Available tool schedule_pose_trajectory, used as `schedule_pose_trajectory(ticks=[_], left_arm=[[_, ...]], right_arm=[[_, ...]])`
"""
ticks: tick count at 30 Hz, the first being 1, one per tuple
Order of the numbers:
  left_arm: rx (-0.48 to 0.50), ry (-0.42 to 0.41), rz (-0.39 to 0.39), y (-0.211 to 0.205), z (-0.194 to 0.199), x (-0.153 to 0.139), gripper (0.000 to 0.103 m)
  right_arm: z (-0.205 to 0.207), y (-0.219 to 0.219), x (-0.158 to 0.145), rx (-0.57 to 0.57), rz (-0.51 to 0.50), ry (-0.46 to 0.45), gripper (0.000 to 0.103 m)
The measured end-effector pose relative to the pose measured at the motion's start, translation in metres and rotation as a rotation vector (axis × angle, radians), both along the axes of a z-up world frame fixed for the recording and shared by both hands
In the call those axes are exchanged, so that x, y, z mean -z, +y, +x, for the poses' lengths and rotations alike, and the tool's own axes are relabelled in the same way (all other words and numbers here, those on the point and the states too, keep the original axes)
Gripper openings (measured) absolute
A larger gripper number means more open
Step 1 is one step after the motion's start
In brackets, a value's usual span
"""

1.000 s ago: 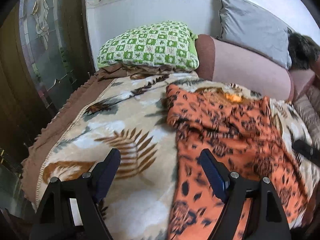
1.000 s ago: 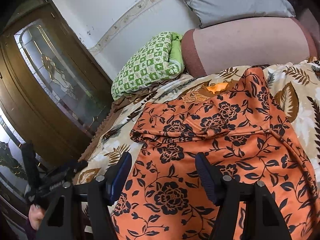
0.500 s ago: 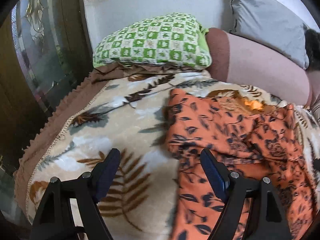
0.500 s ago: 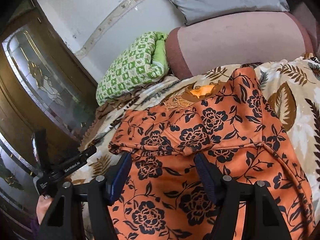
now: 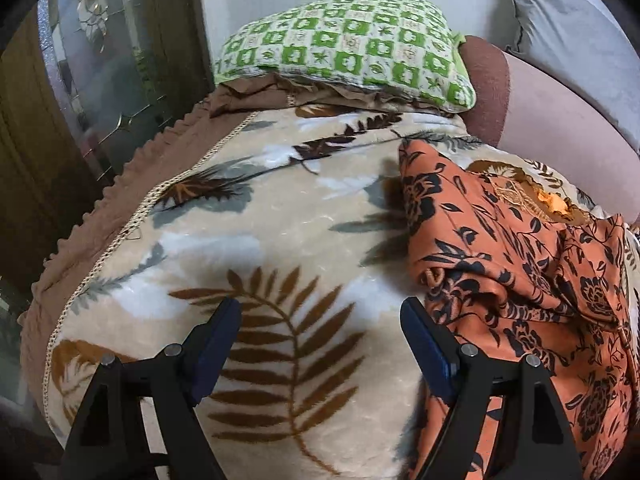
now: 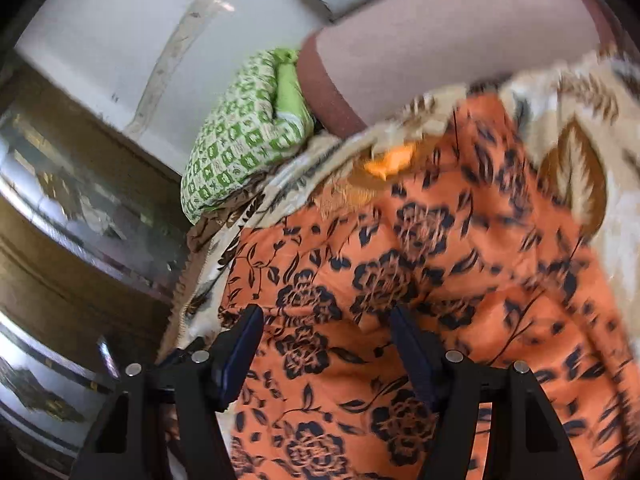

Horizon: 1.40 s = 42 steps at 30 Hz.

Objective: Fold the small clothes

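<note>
An orange garment with black flowers [image 5: 520,272] lies spread on a leaf-patterned blanket [image 5: 260,240]; its folded left edge shows a sleeve lying over the body. My left gripper [image 5: 320,344] is open and empty, low over the blanket, its right finger at the garment's left edge. In the right wrist view the garment [image 6: 420,300] fills the frame, with its neckline at the far end. My right gripper [image 6: 324,344] is open and empty, close above the garment's left part.
A green checked pillow [image 5: 348,52] lies at the head of the bed, beside a pink bolster [image 5: 560,120] and a grey cushion [image 5: 580,32]. A wooden door with patterned glass [image 5: 80,80] stands on the left, past the blanket's brown fringed edge [image 5: 120,184].
Both grippers have moved forward and lower toward the garment's upper left part. The right wrist view is now blurred by motion. Both stay open.
</note>
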<state>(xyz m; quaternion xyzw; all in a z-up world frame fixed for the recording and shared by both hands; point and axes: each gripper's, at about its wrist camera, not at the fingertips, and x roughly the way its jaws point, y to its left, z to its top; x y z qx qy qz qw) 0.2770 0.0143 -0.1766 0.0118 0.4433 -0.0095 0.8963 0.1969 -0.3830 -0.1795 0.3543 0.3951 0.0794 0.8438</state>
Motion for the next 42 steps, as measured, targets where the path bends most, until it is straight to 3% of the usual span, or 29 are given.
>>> schedule_pose_trajectory(ticks=[5,9,17,19,24,27,32,38,42], left_arm=[[0.04,-0.001,0.058,-0.013,0.003,0.002,0.082],[0.017,0.017,0.041,-0.008,0.007,0.005,0.082],[-0.008,0.024,0.021,-0.001,0.015,0.005,0.082],[-0.009,0.023,0.027,0.001,0.015,0.005,0.082],[-0.026,0.019,0.017,0.01,0.016,0.003,0.082],[-0.023,0.019,0.002,0.01,0.016,0.002,0.082],[-0.008,0.024,0.019,0.003,0.016,0.004,0.082],[-0.002,0.028,0.023,-0.001,0.017,0.006,0.082],[0.002,0.03,0.032,-0.003,0.017,0.007,0.082]], right_arm=[[0.009,0.051,-0.005,-0.095,-0.364,-0.006,0.069],[0.04,0.077,-0.009,-0.161,-0.492,-0.035,0.069],[0.114,0.106,0.043,-0.228,-0.575,0.132,0.069],[0.121,0.104,0.058,-0.215,-0.591,0.178,0.06],[0.112,0.077,0.054,-0.137,-0.511,0.188,0.017],[0.107,0.055,0.044,-0.059,-0.542,0.175,0.013],[0.102,0.008,0.029,0.048,-0.487,0.159,0.012],[0.099,-0.032,0.02,0.161,-0.52,0.161,0.011],[0.096,-0.085,0.025,0.293,-0.448,0.17,0.01]])
